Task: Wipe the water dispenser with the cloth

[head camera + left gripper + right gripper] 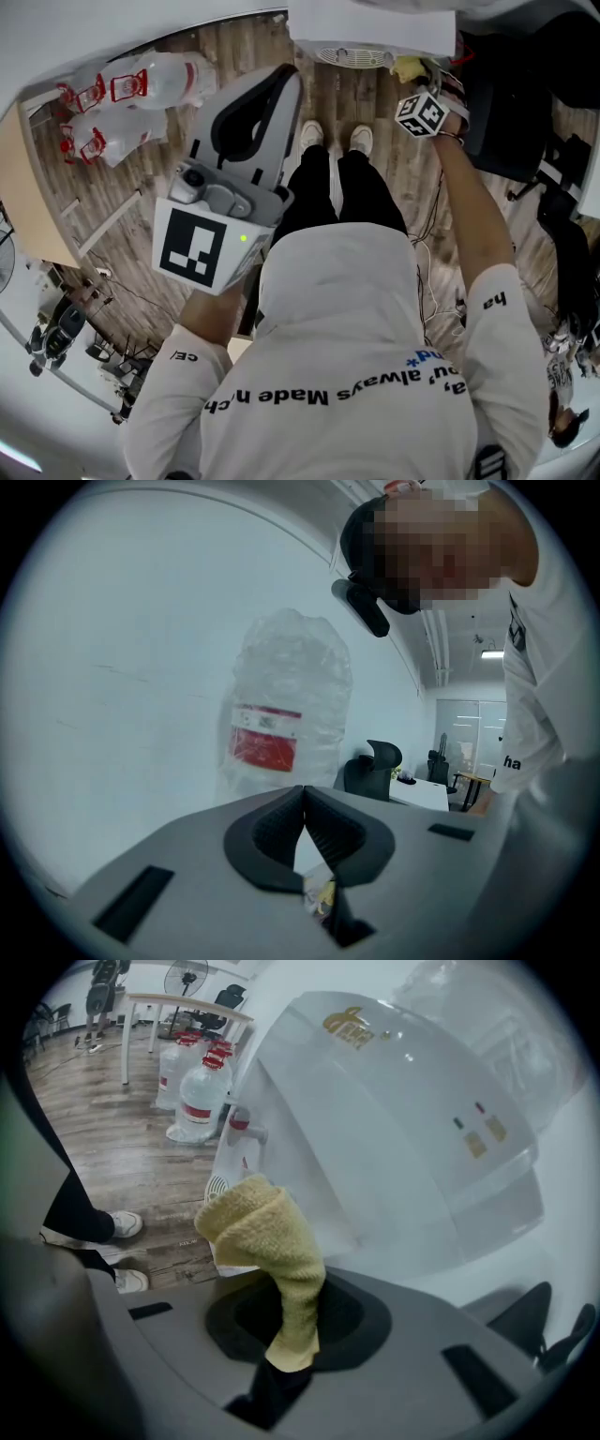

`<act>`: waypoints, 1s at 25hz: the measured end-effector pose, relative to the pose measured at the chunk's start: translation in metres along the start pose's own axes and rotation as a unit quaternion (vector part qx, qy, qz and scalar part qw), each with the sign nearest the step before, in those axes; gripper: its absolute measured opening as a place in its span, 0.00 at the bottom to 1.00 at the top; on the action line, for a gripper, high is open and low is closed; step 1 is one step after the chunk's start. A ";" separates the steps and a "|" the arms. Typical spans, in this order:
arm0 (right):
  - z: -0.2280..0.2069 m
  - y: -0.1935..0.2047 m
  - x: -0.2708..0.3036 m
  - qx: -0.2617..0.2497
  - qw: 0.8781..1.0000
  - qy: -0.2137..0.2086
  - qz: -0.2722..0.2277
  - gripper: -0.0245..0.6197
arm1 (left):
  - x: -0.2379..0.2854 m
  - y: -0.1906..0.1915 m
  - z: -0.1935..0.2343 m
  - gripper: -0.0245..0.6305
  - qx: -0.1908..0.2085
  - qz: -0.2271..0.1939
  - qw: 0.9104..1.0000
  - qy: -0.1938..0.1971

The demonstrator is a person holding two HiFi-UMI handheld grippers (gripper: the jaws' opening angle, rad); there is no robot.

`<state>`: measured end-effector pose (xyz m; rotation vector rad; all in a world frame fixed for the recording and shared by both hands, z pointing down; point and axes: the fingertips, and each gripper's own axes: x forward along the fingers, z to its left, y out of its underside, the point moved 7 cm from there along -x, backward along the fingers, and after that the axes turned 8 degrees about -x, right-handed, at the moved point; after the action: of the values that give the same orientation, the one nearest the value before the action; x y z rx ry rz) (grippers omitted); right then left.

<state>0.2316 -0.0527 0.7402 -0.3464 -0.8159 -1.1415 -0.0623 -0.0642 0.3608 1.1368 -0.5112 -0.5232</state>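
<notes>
A person in a white printed top stands on a wooden floor (94,187) before a white water dispenser (394,1119), a tool in each hand. The right tool (292,1330) is clenched on a yellow cloth (267,1232). The cloth's lower end is pinched between the jaws and its bunched upper end rises in front of the dispenser's lower face, just right of the red tap (246,1127). Whether the cloth touches the casing cannot be told.

In the head view the dispenser fills the 12 o'clock edge. The cloth shows at 1 o'clock, just beyond the right tool's marker cube (422,112). The person's white shoes (333,139) point at the machine.

The left tool (303,794) is raised at 9 o'clock in the head view, well apart from the dispenser. Its jaws are pressed together at the tips, with nothing between them. Its own view looks up at a clear water bottle (291,705) with a red label, set against a white wall, and a black office chair (370,766) stands at 4 o'clock of it.

Spare water jugs (141,84) with red caps lie on the floor at 10 o'clock in the head view.
</notes>
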 end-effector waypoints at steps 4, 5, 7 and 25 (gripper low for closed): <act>0.009 0.002 0.010 0.004 1.000 -0.003 0.003 0.13 | 0.006 0.010 0.004 0.07 0.000 0.004 1.000 0.001; 0.011 0.004 0.013 0.005 1.000 -0.003 0.003 0.13 | 0.008 0.013 0.005 0.07 -0.001 0.004 1.000 0.001; 0.017 0.006 0.018 0.003 1.000 -0.003 0.004 0.13 | 0.010 0.020 0.007 0.07 -0.002 0.005 1.000 0.000; 0.054 0.023 0.063 -0.007 1.000 -0.011 0.004 0.13 | 0.026 0.076 0.031 0.07 0.002 0.025 1.000 -0.003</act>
<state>0.2415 -0.0512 0.8258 -0.3744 -0.8266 -1.1387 -0.0513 -0.0774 0.4457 1.1239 -0.5446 -0.4818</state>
